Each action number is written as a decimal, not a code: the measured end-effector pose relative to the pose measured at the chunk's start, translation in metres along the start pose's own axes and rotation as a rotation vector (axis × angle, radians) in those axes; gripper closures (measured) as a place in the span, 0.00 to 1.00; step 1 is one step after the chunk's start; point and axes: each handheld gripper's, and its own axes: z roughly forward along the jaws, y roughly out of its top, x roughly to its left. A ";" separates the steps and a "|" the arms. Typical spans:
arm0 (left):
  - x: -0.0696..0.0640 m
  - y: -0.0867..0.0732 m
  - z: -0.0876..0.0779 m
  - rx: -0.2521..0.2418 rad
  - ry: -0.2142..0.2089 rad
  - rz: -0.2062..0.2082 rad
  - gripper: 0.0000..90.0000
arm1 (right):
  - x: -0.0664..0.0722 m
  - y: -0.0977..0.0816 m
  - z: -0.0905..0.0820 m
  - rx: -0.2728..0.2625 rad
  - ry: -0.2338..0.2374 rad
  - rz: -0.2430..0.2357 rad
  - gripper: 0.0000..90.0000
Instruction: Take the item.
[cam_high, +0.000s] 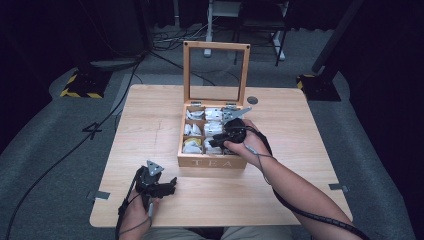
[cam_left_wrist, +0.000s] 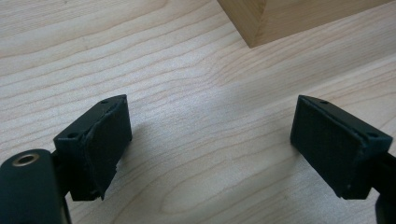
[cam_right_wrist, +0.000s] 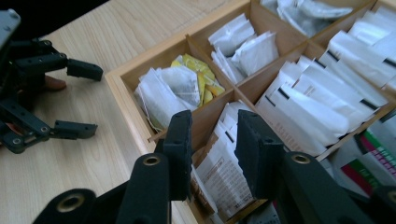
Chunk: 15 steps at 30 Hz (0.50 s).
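Black pads of the right gripper (cam_right_wrist: 212, 154) stand part-way apart over the near middle cell of the tea box (cam_high: 212, 161), with a gap between them. White sachets (cam_right_wrist: 224, 172) stand in that gap; whether the pads press on any of them cannot be told. In the high view the right gripper (cam_high: 220, 139) hangs over the box's front row, with the person's right hand (cam_high: 245, 142) behind it.

Left gripper (cam_left_wrist: 210, 149): jaws spread wide, nothing between them, bare wood of the table (cam_left_wrist: 196, 93) under them. In the high view it (cam_high: 172, 186) rests on the table near the front edge, held by the left hand (cam_high: 137, 212), well apart from the box. In the left gripper view a corner of the box (cam_left_wrist: 280, 18) lies ahead.

Box: light wood, "TEA" on its front wall, glass-paned lid (cam_high: 216, 72) standing upright at the back. It sits about mid-table, right of centre. Cells hold white sachets; the near left cell also has a yellow packet (cam_right_wrist: 198, 74). Green-and-white packets (cam_right_wrist: 369, 163) lie at the right edge of the right gripper view.
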 end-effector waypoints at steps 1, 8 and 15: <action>0.000 0.000 0.000 0.000 0.002 0.002 0.15 | 0.000 -0.001 0.002 0.009 0.001 0.000 0.77; 0.000 0.000 0.000 0.001 0.008 0.004 0.15 | 0.000 -0.006 0.011 0.053 0.025 0.008 0.79; -0.001 0.000 0.000 0.001 0.007 -0.001 0.15 | -0.001 -0.008 0.017 0.090 0.013 0.014 0.84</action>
